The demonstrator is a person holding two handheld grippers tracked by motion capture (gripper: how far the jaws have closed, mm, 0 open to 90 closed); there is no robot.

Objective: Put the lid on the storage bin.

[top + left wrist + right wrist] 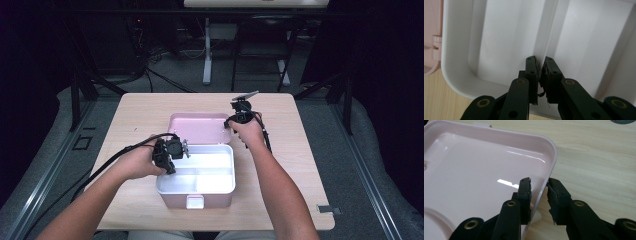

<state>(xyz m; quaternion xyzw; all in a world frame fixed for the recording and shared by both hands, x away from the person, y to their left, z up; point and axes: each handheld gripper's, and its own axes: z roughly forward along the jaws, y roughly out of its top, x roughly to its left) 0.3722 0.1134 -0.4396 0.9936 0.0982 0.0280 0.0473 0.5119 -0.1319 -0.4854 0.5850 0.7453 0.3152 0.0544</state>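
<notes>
A pink box stands open near the table's front, with a white divided tray seated in it. Its pink lid lies flat behind it. My left gripper reaches over the tray's left side. In the left gripper view it is shut on the tray's raised middle divider. My right gripper is at the lid's right rear corner. In the right gripper view its jaws straddle the lid's rim, one inside and one outside, closed on it.
The box sits on a light wooden table with bare wood on both sides. The tray's compartments hold nothing. A white latch is on the box's front. Desk legs and cables stand beyond the far edge.
</notes>
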